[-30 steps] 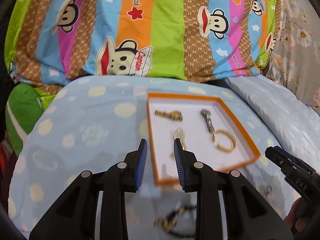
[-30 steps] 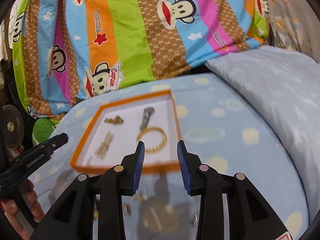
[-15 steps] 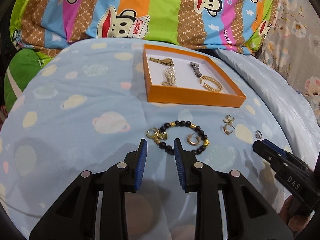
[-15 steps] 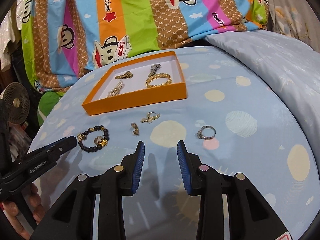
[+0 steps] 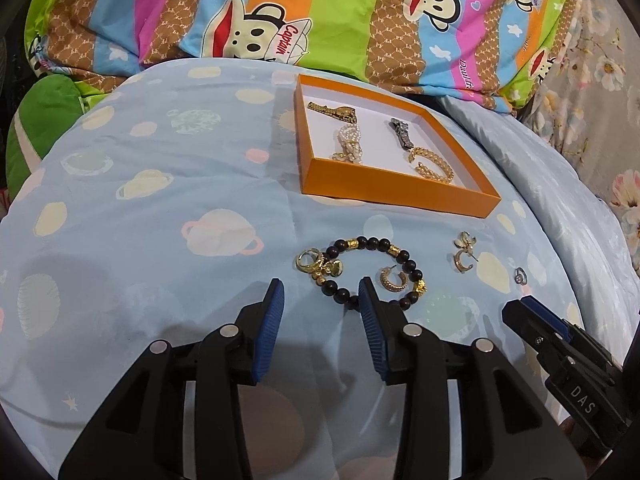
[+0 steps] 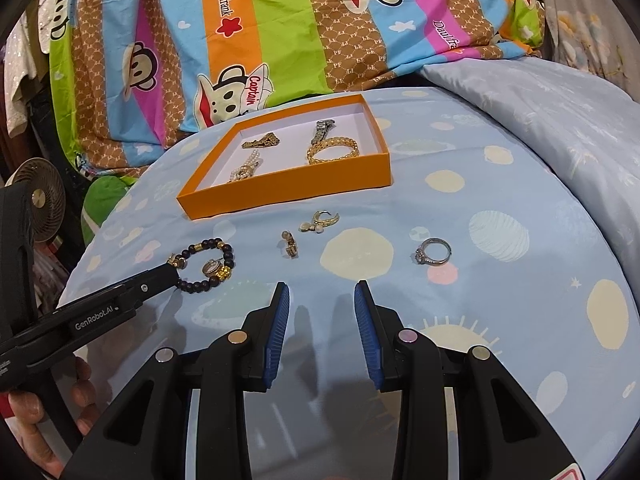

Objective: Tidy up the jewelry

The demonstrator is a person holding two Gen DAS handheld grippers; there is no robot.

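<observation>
An orange tray (image 5: 400,194) (image 6: 288,190) on the blue bedspread holds a gold watch (image 5: 334,111), a pearl piece (image 5: 349,145), a dark watch (image 5: 402,132) and a gold bangle (image 5: 432,164). In front of it lie a black bead bracelet (image 5: 372,272) (image 6: 208,264), a gold ring (image 5: 308,261), a gold hoop earring (image 5: 394,280), two more earrings (image 5: 464,254) (image 6: 320,222) and a silver ring (image 6: 434,251) (image 5: 521,276). My left gripper (image 5: 321,300) is open and empty, just before the bracelet. My right gripper (image 6: 321,300) is open and empty, short of the earrings.
A striped monkey-print quilt (image 5: 320,12) is piled behind the tray. A pale blue pillow (image 6: 560,120) lies to the right. A small fan (image 6: 38,200) and a green cushion (image 5: 44,120) are at the left edge.
Both grippers have drawn back from the tray and tilted down, bringing the loose jewelry into view. Both stay open and empty.
</observation>
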